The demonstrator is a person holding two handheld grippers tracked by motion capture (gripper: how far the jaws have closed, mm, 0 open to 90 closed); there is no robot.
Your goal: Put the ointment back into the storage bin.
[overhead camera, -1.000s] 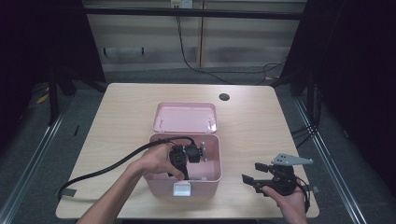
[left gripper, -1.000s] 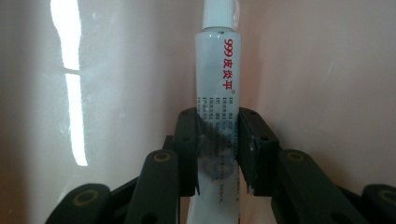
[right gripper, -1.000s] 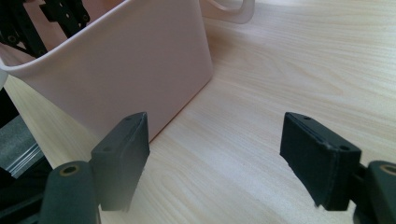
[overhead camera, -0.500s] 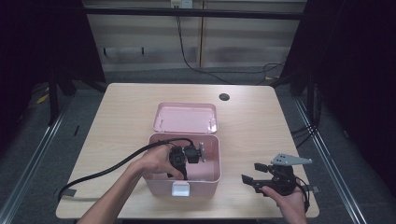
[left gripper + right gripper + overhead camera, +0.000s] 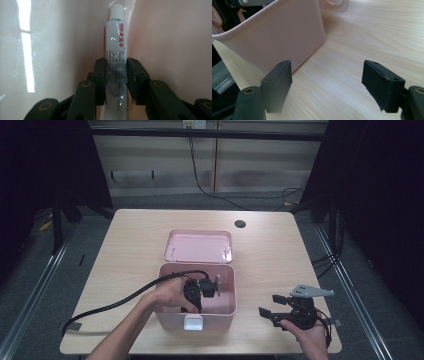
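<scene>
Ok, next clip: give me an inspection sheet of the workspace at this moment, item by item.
Surface: light wooden table, with a dark round hole near the far edge.
Job's things: pink box, its lid open and lying back; white tube with red print, in a clear wrapper, inside the box.
Clutter: nothing seen.
Grippers: left gripper down in the box, jaws closed on the tube; right gripper beside the box, just over the table, jaws wide apart and holding nothing.
Cables: black cable trails from the left gripper off the near left edge.
Surroundings: dark floor, metal rails either side, loose cables behind the table.
</scene>
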